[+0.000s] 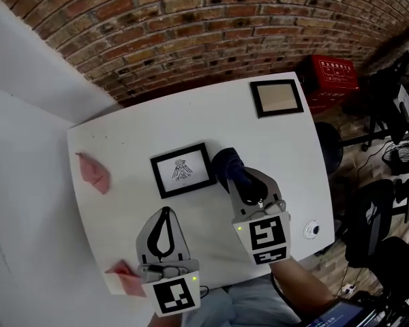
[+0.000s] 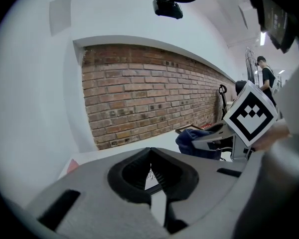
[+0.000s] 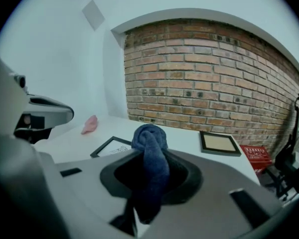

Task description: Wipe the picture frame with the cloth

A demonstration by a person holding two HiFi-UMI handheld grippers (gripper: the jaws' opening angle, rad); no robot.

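A black picture frame (image 1: 183,169) with a bird drawing lies flat at the middle of the white table (image 1: 136,131). My right gripper (image 1: 237,180) is shut on a dark blue cloth (image 1: 229,168), bunched just right of that frame's right edge; in the right gripper view the cloth (image 3: 150,153) hangs between the jaws, with the frame (image 3: 110,147) to its left. My left gripper (image 1: 165,213) hovers below the frame, shut with nothing in it. The left gripper view shows a sliver of the frame (image 2: 152,179) behind the tips of my left gripper (image 2: 150,151).
A second black frame (image 1: 277,97) with a tan insert lies at the table's far right corner. A pink cloth (image 1: 94,172) sits at the left, another pink cloth (image 1: 127,278) near the front edge. A red crate (image 1: 334,75) and chairs (image 1: 380,203) stand right of the table.
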